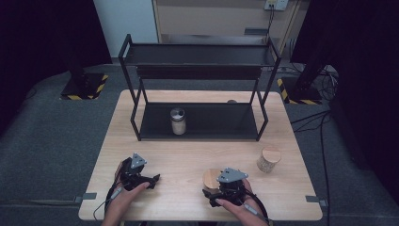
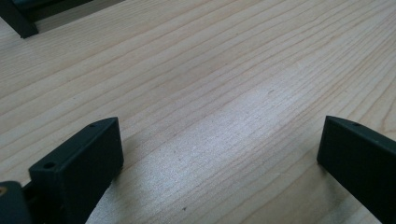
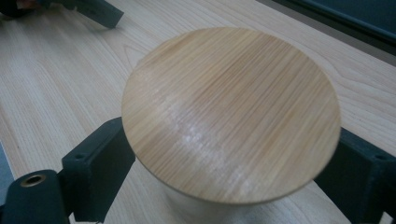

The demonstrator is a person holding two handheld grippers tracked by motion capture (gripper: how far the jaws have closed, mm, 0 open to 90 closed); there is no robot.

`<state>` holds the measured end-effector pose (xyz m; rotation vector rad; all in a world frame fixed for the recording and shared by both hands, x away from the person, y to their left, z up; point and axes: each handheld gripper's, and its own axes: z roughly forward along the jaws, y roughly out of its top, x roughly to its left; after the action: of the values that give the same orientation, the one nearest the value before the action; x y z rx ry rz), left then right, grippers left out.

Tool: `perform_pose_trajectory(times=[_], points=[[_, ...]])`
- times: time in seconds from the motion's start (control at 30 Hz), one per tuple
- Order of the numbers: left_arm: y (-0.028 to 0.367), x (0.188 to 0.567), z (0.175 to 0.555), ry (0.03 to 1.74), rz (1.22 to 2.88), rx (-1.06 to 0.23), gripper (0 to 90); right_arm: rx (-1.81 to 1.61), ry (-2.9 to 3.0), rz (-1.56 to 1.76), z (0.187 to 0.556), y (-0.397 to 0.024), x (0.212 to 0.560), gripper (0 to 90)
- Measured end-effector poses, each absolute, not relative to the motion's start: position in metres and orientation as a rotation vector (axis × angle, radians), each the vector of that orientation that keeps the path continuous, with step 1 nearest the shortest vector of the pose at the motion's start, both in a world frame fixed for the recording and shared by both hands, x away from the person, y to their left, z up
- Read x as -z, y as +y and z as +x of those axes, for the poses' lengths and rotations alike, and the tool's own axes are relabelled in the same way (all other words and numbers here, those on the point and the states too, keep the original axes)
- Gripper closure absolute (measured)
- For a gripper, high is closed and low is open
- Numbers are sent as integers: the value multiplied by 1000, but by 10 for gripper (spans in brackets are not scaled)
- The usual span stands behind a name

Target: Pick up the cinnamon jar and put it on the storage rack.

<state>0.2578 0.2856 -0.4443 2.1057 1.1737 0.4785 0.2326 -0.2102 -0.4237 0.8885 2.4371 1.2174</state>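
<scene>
A jar with a round wooden lid (image 3: pixel 231 112) stands on the wooden table (image 1: pixel 188 157) near its front edge, right of centre (image 1: pixel 210 178). My right gripper (image 3: pixel 233 140) reaches around it, one black jaw on each side just below the lid's rim. The lid hides the pads; on the left a sliver of table shows between jaw and jar wall. In the high view this right gripper (image 1: pixel 214 188) is in a hand at the front. My left gripper (image 1: pixel 151 180) rests at the front left, its jaws wide open over bare wood (image 2: pixel 219 128).
A black two-shelf rack (image 1: pixel 136 117) stands at the back of the table; a jar with a metal lid (image 1: pixel 178 121) sits on its lower shelf. A second wooden-lidded jar (image 1: pixel 268 159) stands at the right. The left gripper's jaw (image 3: pixel 100 11) lies beyond the jar.
</scene>
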Motion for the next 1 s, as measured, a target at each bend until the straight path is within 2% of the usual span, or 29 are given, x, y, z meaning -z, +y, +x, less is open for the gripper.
perform_pose_trajectory(times=[1.0], points=[[286, 444, 258, 1174, 2105, -479, 0, -1285, 2350, 888, 224, -211, 436, 249]])
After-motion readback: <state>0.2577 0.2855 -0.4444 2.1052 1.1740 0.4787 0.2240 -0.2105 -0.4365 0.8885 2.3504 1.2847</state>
